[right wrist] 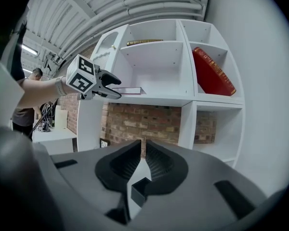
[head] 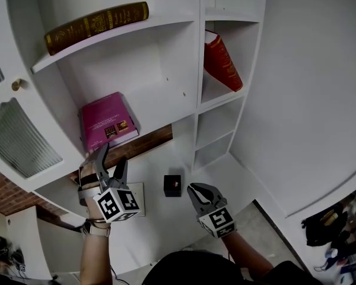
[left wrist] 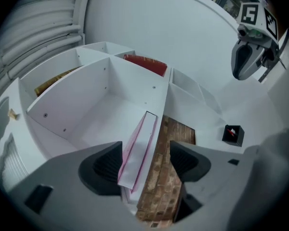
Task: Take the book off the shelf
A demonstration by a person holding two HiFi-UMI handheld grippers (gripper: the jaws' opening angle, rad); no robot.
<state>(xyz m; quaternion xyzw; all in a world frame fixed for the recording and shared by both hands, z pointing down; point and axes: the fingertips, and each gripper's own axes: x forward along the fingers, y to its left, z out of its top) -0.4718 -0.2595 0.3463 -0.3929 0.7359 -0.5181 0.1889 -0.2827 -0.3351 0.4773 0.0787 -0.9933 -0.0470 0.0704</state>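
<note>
Pink book: we see it lying flat on the middle board of the white shelf unit, cover up, with its near corner at the board's front lip.
Left gripper: its jaws stand wide apart, one on each side of the pink book's near corner. The book's page edge runs between them, closer to the left pad, and we cannot tell whether that pad touches it.
Right gripper: it hangs below and to the right of the pink book, well apart from it, with its jaws together and nothing between them.
Room above the pink book: the compartment is open up to the next board, where a gold-brown book lies flat.
Room to the right of the pink book: bare board runs as far as the upright divider. Beyond the divider a red book leans tilted in its own compartment.
Room to the left of the pink book: the side wall of the compartment stands near.
Below the pink book: we see a strip of brick wall under the board's lip, then a white counter with a small black box on it.
</note>
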